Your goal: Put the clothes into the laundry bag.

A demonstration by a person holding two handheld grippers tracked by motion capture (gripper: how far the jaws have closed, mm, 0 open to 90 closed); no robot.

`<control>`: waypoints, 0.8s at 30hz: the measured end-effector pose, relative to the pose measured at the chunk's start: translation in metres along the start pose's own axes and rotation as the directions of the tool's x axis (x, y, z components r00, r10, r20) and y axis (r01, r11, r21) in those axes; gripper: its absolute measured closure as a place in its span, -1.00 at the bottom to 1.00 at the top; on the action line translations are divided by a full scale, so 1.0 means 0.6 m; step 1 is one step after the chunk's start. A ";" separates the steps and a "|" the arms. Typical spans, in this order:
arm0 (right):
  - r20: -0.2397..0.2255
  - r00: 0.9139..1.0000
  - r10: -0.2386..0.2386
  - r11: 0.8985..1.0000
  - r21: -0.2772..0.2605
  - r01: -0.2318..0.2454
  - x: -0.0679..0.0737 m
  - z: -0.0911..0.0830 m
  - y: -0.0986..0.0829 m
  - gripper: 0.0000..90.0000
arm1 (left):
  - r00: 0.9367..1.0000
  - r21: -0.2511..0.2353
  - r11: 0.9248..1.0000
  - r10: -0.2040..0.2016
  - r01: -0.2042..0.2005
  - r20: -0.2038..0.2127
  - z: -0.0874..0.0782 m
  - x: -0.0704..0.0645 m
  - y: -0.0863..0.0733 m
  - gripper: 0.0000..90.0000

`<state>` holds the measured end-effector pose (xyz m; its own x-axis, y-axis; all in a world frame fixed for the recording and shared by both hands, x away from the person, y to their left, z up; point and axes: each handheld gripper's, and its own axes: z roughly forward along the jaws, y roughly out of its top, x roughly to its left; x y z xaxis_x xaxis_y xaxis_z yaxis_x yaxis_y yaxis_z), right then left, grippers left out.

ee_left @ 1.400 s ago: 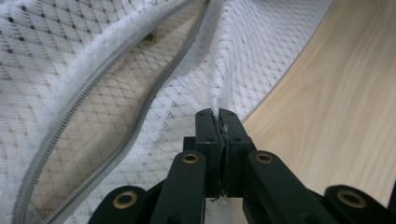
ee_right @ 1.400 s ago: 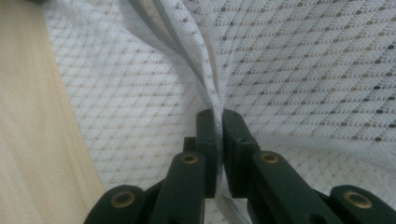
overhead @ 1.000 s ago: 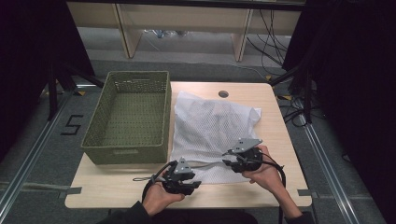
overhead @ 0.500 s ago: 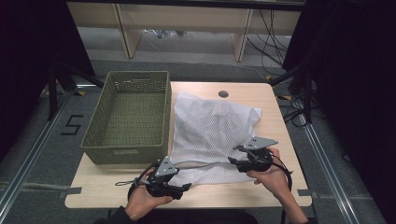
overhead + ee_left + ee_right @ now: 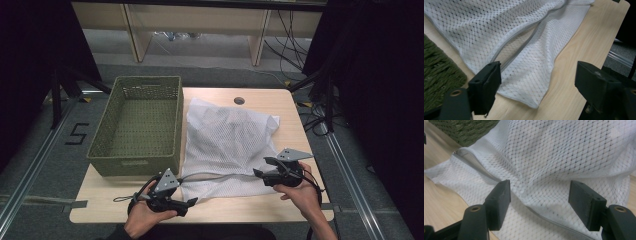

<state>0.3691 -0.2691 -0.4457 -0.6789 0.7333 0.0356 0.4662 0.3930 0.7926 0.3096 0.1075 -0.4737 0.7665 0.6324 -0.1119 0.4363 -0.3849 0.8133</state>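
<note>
A white mesh laundry bag [image 5: 227, 142] lies flat on the wooden table [image 5: 300, 130], its grey zipper [image 5: 511, 42] running along the near edge and partly unzipped. My left gripper [image 5: 190, 202] is open at the bag's near left corner [image 5: 534, 103], low over the table. At the bag's near right edge my right gripper [image 5: 259, 170] is open, its jaws either side of the mesh [image 5: 541, 185] and zipper [image 5: 474, 162]. Neither holds anything.
A green woven basket [image 5: 137, 125], empty, stands on the table's left half beside the bag. A round cable hole [image 5: 239, 100] sits at the far edge. Floor rails and cables surround the table. Bare wood lies along the near edge.
Both hands have drawn apart: the left gripper moved left and nearer to the bag's corner, the right gripper moved right to the bag's right edge.
</note>
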 end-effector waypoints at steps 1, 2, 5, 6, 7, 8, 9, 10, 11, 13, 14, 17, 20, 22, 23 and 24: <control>0.002 1.000 0.017 1.000 0.001 -0.017 0.002 -0.003 -0.001 -0.21 | 1.000 0.007 1.000 -0.003 0.003 0.008 -0.002 0.002 0.000 -0.48; -0.002 1.000 -0.003 1.000 -0.006 0.003 0.000 -0.003 -0.002 -0.22 | 1.000 0.014 1.000 0.010 -0.010 0.001 -0.003 0.005 -0.001 -0.49; 0.003 1.000 0.001 1.000 -0.007 -0.001 0.002 -0.007 -0.006 -0.24 | 1.000 -0.002 1.000 -0.010 0.010 -0.002 -0.006 0.006 -0.004 -0.49; 0.006 1.000 0.010 1.000 -0.003 -0.010 0.004 -0.008 -0.008 -0.25 | 1.000 0.016 1.000 0.011 -0.011 -0.017 -0.010 0.009 -0.005 -0.50; -0.007 1.000 0.018 1.000 0.000 -0.018 0.005 -0.008 -0.011 -0.26 | 1.000 -0.006 1.000 -0.020 0.020 -0.012 -0.009 0.006 -0.006 -0.51; 0.001 1.000 0.006 1.000 0.000 -0.006 0.006 -0.008 -0.013 -0.27 | 1.000 0.003 1.000 0.005 -0.005 -0.008 -0.012 0.010 -0.007 -0.51; 0.011 1.000 0.016 1.000 0.005 -0.016 0.008 -0.010 -0.014 -0.27 | 1.000 0.009 1.000 0.010 -0.010 -0.020 -0.014 0.011 -0.007 -0.51; 0.005 1.000 0.006 1.000 0.013 -0.006 0.008 -0.011 -0.017 -0.27 | 1.000 0.007 1.000 0.009 -0.009 -0.021 -0.016 0.011 -0.008 -0.51; 0.009 1.000 0.011 1.000 0.012 -0.011 0.010 -0.012 -0.019 -0.28 | 1.000 -0.004 1.000 -0.008 0.007 -0.010 -0.016 0.010 -0.009 -0.51; 0.011 1.000 0.026 0.999 0.020 -0.026 0.015 -0.014 -0.023 -0.29 | 0.999 0.015 1.000 0.028 -0.028 -0.022 -0.023 0.015 -0.012 -0.53; 0.013 1.000 0.001 1.000 0.017 -0.001 0.014 -0.015 -0.024 -0.29 | 1.000 0.004 1.000 0.005 -0.005 -0.022 -0.024 0.012 -0.014 -0.54; 0.011 1.000 0.015 1.000 0.019 -0.015 0.022 -0.019 -0.030 -0.30 | 0.999 0.006 1.000 0.001 -0.001 -0.035 -0.030 0.011 -0.019 -0.54; -0.011 1.000 0.016 1.000 0.018 -0.016 0.033 -0.026 -0.039 -0.32 | 1.000 -0.010 1.000 -0.011 0.010 -0.027 -0.033 0.005 -0.023 -0.56; 0.003 1.000 0.006 1.000 0.027 -0.006 0.041 -0.032 -0.048 -0.33 | 0.999 -0.003 1.000 -0.010 0.010 -0.032 -0.036 0.001 -0.025 -0.56; -0.010 1.000 0.006 0.999 0.031 -0.006 0.044 -0.033 -0.054 -0.33 | 0.999 0.005 1.000 -0.009 0.009 -0.041 -0.039 -0.003 -0.025 -0.57; 0.009 1.000 0.007 0.999 0.043 -0.007 0.049 -0.037 -0.060 -0.34 | 0.999 0.002 1.000 -0.007 0.007 -0.034 -0.039 -0.004 -0.025 -0.58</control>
<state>0.3202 -0.2740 -0.4596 -0.6705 0.7411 0.0356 0.4953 0.4114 0.7651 0.2900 0.1274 -0.4726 0.7469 0.6578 -0.0975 0.4422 -0.3818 0.8116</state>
